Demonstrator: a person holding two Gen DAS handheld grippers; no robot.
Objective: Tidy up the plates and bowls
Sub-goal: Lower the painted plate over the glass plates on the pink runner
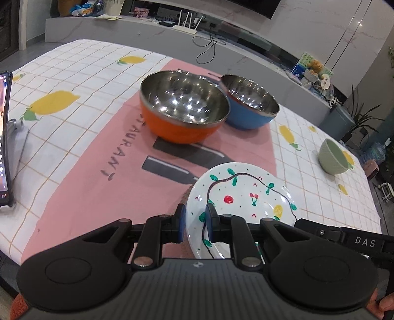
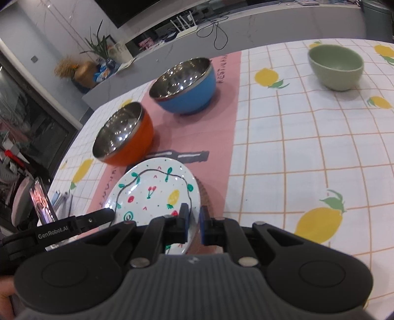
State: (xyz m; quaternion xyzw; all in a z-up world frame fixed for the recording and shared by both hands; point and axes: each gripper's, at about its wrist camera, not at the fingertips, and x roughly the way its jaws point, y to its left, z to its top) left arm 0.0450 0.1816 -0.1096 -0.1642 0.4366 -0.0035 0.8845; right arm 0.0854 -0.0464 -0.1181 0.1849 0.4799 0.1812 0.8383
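The painted plate (image 1: 242, 194) is held above the pink mat (image 1: 98, 157) on the bench (image 1: 320, 172), pinched at opposite rims: the left hand-held gripper (image 1: 195, 221) clamps its left edge, the right hand-held gripper (image 2: 194, 224) its right edge. Beyond it, on the mat, stand the orange bowl (image 1: 182, 108) and the blue bowl (image 1: 248, 103), just beside each other. The green bowl (image 2: 336, 66) sits well apart on the lemon-print cloth (image 2: 307, 147).

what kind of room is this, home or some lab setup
Most likely a home living or dining room. A table under a lemon-print tablecloth holds everyday bowls and a painted plate; behind it a long low media shelf carries a wifi router, and houseplants stand nearby.
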